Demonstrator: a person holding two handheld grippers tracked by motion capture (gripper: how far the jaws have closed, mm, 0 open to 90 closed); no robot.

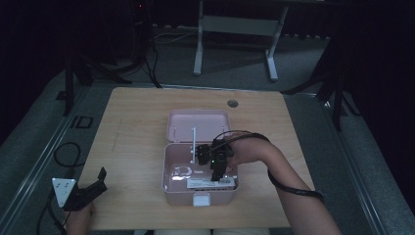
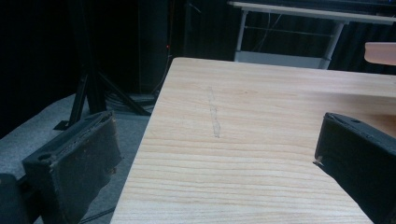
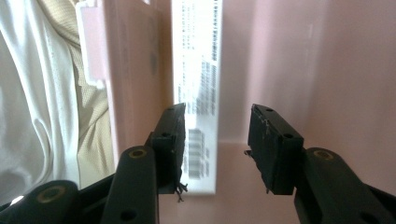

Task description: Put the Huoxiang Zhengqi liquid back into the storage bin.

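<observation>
Reaching down into the pink box point(image 1: 171, 161), the right gripper point(image 3: 217, 140) is open with nothing in it, and the long white pack point(image 3: 196, 70) lies along the near wall just past its jaws

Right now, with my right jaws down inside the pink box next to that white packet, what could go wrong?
The right gripper is open with the white printed packet partly between its jaws, tight against the pink box front wall; closing could catch the wall or only pinch the packet's edge. The box is unheld: the left gripper sits open at the table's near-left edge, so a lift might drag the box.
</observation>
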